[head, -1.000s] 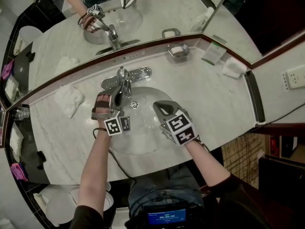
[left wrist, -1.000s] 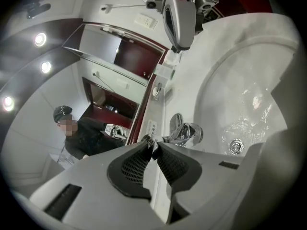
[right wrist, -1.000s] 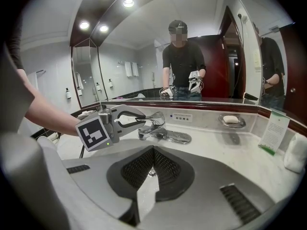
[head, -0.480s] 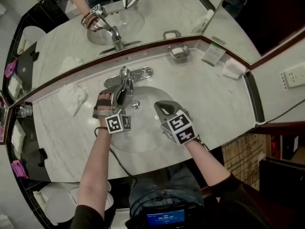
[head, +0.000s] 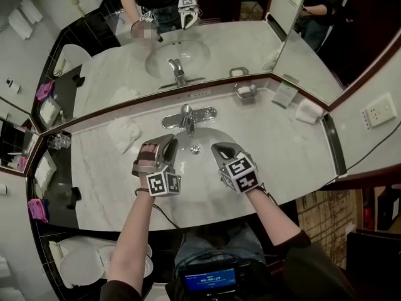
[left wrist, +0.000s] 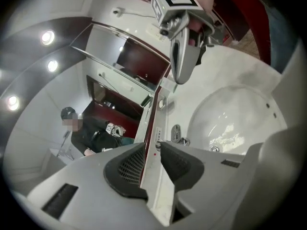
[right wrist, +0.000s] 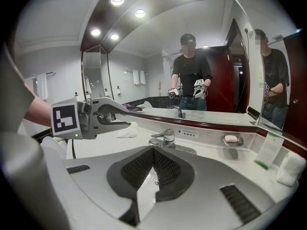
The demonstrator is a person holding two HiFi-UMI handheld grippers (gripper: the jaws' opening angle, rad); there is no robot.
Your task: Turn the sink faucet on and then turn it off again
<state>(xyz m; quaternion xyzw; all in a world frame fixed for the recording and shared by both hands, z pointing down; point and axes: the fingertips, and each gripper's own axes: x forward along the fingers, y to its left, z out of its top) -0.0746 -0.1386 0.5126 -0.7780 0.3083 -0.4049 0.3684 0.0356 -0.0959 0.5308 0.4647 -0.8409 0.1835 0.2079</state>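
Looking steeply down on a white marble tabletop (head: pixel 282 144) with an oval white basin (head: pixel 199 171) sunk into it. At the back rim of that basin, dead centre: the chrome single-lever faucet (head: pixel 187 114), standing on its chrome plate just below the mirror (head: pixel 238 42). Holding the left tool (head: pixel 168 142) over the basin's left side, near the faucet but clear of it, with jaws spread, just now closing a touch, and gripping nothing. Holding the right tool (head: pixel 218 148) over the basin's right side, pressed together and equally empty. Hovering apart from each other, one on either side of the drain (head: pixel 195 149). Along the right tool's own jaws: pads meeting at the tips, with the faucet straight beyond and the left tool up at the left. Off to the left on the tabletop, a crumpled white washcloth (head: pixel 123 132); off to the right, hard by the mirror, a chrome soap dish (head: pixel 245 91) with a white bar in it
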